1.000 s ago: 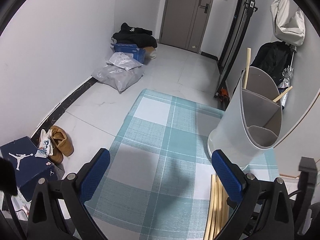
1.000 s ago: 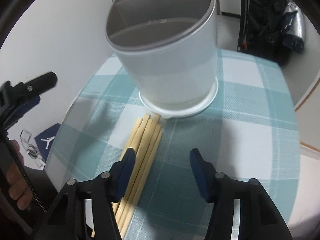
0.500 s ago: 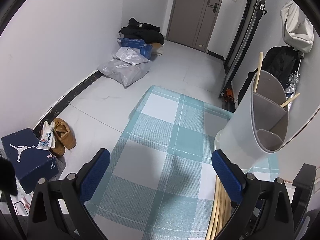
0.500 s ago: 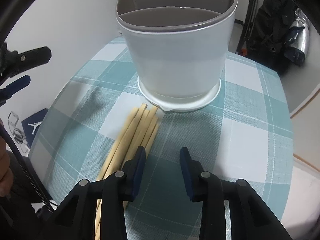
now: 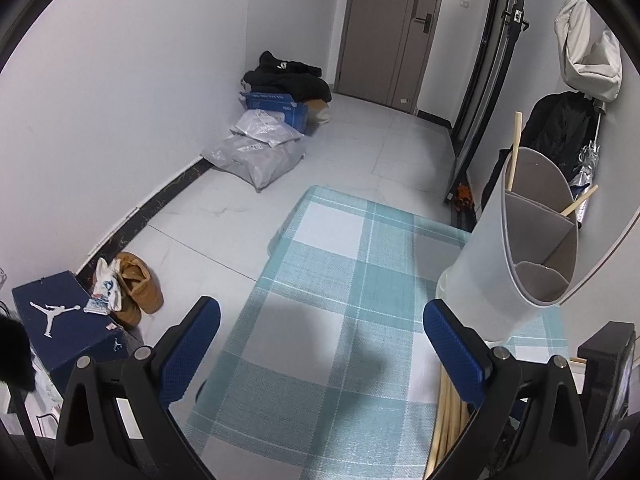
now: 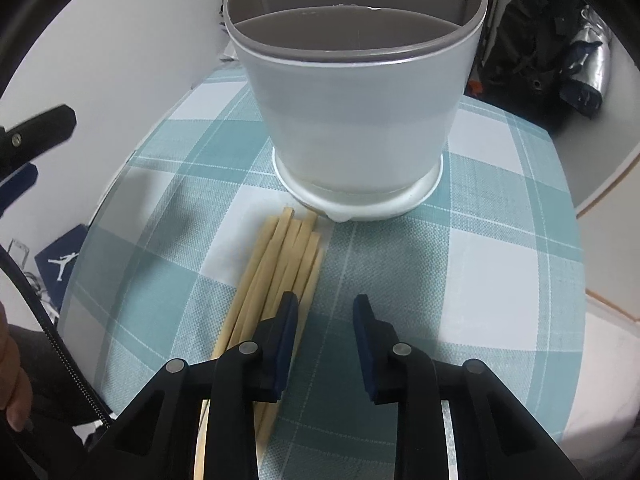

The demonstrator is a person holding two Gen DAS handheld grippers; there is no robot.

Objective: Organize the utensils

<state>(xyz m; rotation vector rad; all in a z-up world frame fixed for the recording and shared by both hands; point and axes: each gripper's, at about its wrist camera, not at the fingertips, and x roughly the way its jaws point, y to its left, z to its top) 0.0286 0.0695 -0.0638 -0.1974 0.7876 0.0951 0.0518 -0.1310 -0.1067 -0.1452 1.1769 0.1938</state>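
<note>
A bundle of pale wooden chopsticks [image 6: 280, 256] lies on the teal checked tablecloth [image 6: 480, 272], tips toward the white utensil holder [image 6: 352, 120] with grey dividers. My right gripper [image 6: 325, 304] points down just right of the bundle. Its jaws are closing, the left finger sits over the bundle's right edge, and only cloth shows between the pads. My left gripper [image 5: 322, 312] hovers wide open over the cloth, holding nothing. In the left wrist view the holder [image 5: 492, 280] stands at the right with two chopsticks [image 5: 516, 136] in it, and the bundle [image 5: 448, 420] lies below it.
The table's round edge drops to a tiled floor at the left. Down there are a blue shoe box [image 5: 60, 328], brown shoes [image 5: 136, 288] and grey plastic bags [image 5: 256, 156]. A person's hand [image 6: 12, 380] shows at the far left of the right wrist view.
My right gripper's jaws have narrowed a good deal and it has tipped further down over the bundle's right edge. The left gripper has stayed open and in place.
</note>
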